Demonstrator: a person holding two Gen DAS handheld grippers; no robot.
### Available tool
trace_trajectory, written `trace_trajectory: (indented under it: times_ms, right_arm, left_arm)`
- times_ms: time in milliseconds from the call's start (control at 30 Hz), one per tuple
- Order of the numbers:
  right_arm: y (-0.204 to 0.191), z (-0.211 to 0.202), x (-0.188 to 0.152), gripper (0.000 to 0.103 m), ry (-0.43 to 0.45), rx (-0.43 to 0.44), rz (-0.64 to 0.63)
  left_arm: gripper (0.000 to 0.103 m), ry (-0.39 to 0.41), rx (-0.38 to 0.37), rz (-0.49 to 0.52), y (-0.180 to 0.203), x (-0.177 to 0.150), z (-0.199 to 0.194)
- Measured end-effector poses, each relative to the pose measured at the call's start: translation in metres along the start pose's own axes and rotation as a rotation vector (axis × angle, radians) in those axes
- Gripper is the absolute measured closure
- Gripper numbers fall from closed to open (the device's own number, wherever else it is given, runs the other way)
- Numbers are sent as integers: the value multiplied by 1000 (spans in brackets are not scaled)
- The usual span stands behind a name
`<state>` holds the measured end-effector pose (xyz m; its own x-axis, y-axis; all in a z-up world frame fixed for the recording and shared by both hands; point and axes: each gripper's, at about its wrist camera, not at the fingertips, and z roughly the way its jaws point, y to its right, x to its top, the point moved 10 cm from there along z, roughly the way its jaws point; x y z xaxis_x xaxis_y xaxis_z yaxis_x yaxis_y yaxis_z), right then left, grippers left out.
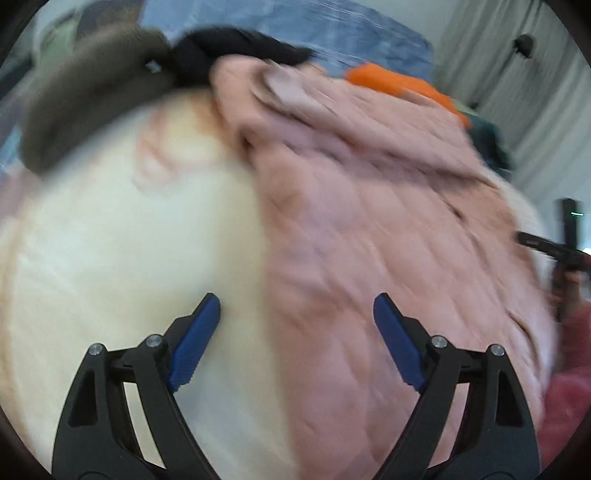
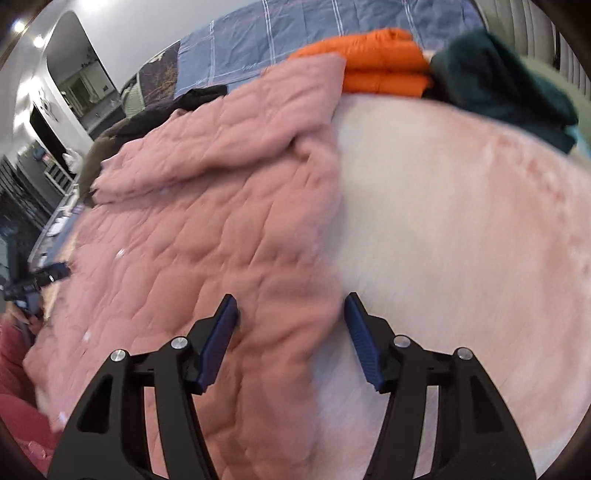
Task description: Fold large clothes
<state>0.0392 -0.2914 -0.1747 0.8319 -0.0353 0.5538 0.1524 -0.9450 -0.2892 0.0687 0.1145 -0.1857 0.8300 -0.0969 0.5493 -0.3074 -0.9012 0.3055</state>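
A large pink quilted garment (image 1: 388,221) lies spread on a pale fluffy blanket (image 1: 129,258), with one part folded over near its top. My left gripper (image 1: 295,317) is open above the garment's left edge, holding nothing. In the right wrist view the same garment (image 2: 207,229) lies to the left on the blanket (image 2: 461,240). My right gripper (image 2: 291,314) is open, its jaws astride the garment's right edge, not closed on it. The other gripper shows at the far right of the left wrist view (image 1: 546,251) and at the far left of the right wrist view (image 2: 40,280).
Folded orange clothes (image 2: 384,62) and a dark green garment (image 2: 509,88) lie at the blanket's far side. A brown garment (image 1: 88,103) and a black one (image 1: 229,51) lie at the far left. A blue plaid bedcover (image 2: 295,29) lies beyond. The person's red sleeve (image 2: 14,354) is close by.
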Motion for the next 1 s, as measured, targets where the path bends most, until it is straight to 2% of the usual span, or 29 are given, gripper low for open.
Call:
trace_trajectory:
  times_ms: [233, 600, 700, 767, 833, 867, 900, 967, 1000]
  right_arm:
    - [-5, -29, -42, 42, 13, 94, 94]
    - [-21, -79, -105, 42, 68, 221, 185]
    - [-23, -86, -110, 42, 88, 194, 184]
    - [-24, -91, -107, 42, 110, 139, 177]
    - [-28, -102, -98, 42, 166, 51, 134]
    - [-35, -108, -93, 42, 195, 26, 101]
    - [-45, -112, -88, 42, 210, 36, 68]
    - [-57, -109, -86, 42, 193, 27, 24]
    - [-58, -106, -87, 42, 178, -7, 6]
  left_arm:
    - [17, -14, -54, 63, 26, -42, -15]
    - [18, 16, -153, -30, 43, -82, -39]
    - [18, 16, -142, -26, 48, -90, -44]
    - [18, 16, -126, -31, 48, -93, -45]
    - [18, 19, -97, -31, 50, -94, -50]
    - [18, 22, -90, -28, 51, -94, -51]
    - [18, 25, -84, -25, 52, -95, -52]
    - [20, 30, -80, -33, 53, -97, -54]
    - [22, 35, -82, -42, 52, -98, -55]
